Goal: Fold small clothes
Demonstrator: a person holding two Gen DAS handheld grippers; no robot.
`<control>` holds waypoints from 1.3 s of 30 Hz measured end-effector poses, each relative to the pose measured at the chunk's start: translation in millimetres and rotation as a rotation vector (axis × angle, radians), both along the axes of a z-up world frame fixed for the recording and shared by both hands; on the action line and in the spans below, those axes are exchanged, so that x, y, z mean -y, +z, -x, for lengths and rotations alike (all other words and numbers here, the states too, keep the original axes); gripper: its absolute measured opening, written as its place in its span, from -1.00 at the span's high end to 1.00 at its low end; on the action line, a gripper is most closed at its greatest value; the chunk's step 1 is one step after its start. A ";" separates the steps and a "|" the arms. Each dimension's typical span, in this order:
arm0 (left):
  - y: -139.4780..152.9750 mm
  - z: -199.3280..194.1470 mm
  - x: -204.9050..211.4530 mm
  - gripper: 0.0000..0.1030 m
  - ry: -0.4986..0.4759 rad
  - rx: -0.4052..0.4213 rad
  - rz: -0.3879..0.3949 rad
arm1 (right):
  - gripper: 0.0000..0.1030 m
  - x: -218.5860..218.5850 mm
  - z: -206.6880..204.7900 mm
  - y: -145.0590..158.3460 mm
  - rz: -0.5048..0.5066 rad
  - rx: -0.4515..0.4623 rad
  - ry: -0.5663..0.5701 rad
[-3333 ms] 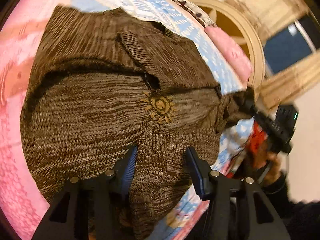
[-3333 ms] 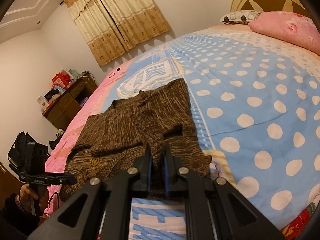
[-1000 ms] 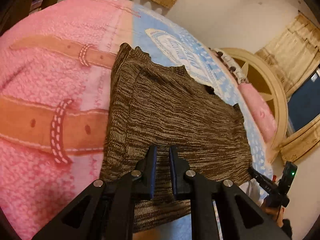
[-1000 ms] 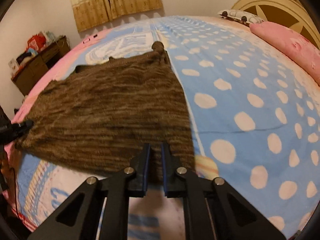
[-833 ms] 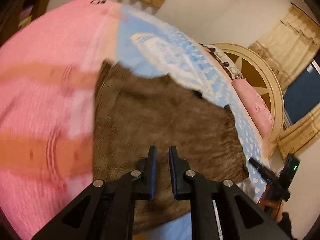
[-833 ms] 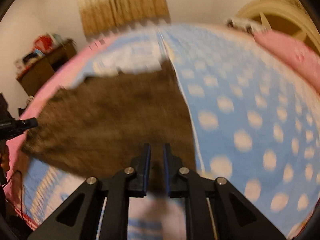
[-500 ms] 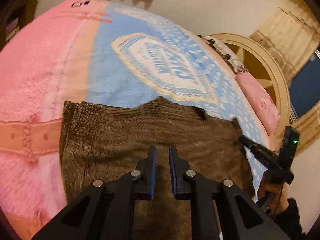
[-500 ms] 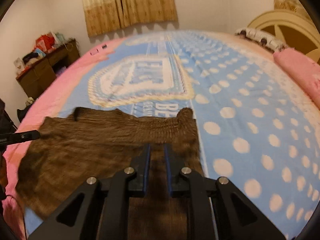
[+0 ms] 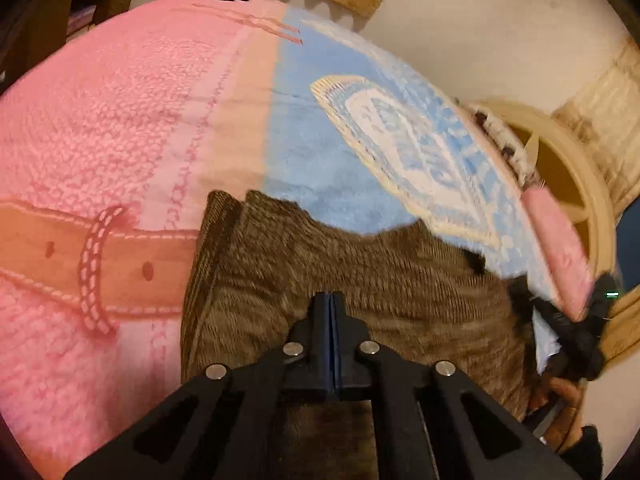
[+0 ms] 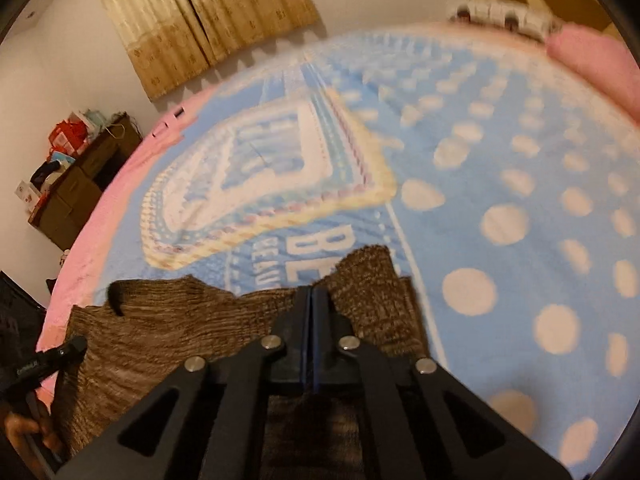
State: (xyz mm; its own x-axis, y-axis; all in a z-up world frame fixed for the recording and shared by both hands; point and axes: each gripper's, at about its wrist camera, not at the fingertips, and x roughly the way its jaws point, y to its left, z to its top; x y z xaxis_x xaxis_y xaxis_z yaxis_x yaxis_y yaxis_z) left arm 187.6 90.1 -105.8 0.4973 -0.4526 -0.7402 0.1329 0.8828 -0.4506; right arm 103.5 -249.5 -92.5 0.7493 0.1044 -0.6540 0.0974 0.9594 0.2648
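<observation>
Left gripper (image 9: 332, 312) and right gripper (image 10: 311, 308) both look pinched together over the brown knit sweater (image 9: 360, 280), lying on the bed blanket (image 9: 120, 120). Seems mid-fold; next probably release and smooth the sweater.

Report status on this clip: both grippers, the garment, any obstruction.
Left gripper and right gripper: jaws shut over the cloth; grip not visible. Brown knitted sweater lies spread on the pink-and-blue blanket. Nothing in the way.

Brown knit sweater (image 9: 400, 280) folded, flat on bedspread.
</observation>
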 end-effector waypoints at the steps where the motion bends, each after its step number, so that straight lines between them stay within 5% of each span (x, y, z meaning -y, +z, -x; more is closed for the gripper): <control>1: 9.1 9.6 6.5 0.94 -0.024 0.025 -0.051 | 0.67 -4.0 8.4 7.5 -0.005 0.034 0.012; 4: 26.3 35.9 21.8 0.94 -0.070 0.091 -0.162 | 0.39 -38.0 49.1 24.3 -0.027 0.051 0.095; 14: 8.1 92.8 36.8 0.93 -0.084 0.047 -0.283 | 0.38 -125.8 127.9 -3.3 0.069 0.011 0.222; 19: 11.5 112.4 44.6 0.93 -0.083 0.114 -0.371 | 0.38 -132.0 128.4 -29.2 0.075 -0.044 0.192; 33: 17.4 130.8 29.7 0.93 0.014 0.101 -0.391 | 0.22 -142.2 140.9 -31.7 0.075 -0.038 0.171; 39: 28.9 144.3 20.9 0.93 0.045 0.162 -0.408 | 0.20 -142.7 164.0 -7.0 0.026 0.060 0.151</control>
State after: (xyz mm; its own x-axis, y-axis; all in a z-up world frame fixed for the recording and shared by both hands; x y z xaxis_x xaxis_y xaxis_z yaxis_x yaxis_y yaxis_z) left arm 43.3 69.1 -76.9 0.6340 -0.1148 -0.7648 0.1304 0.9906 -0.0406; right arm -60.5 -106.8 -99.4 0.7640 0.2023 -0.6126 -0.0632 0.9684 0.2411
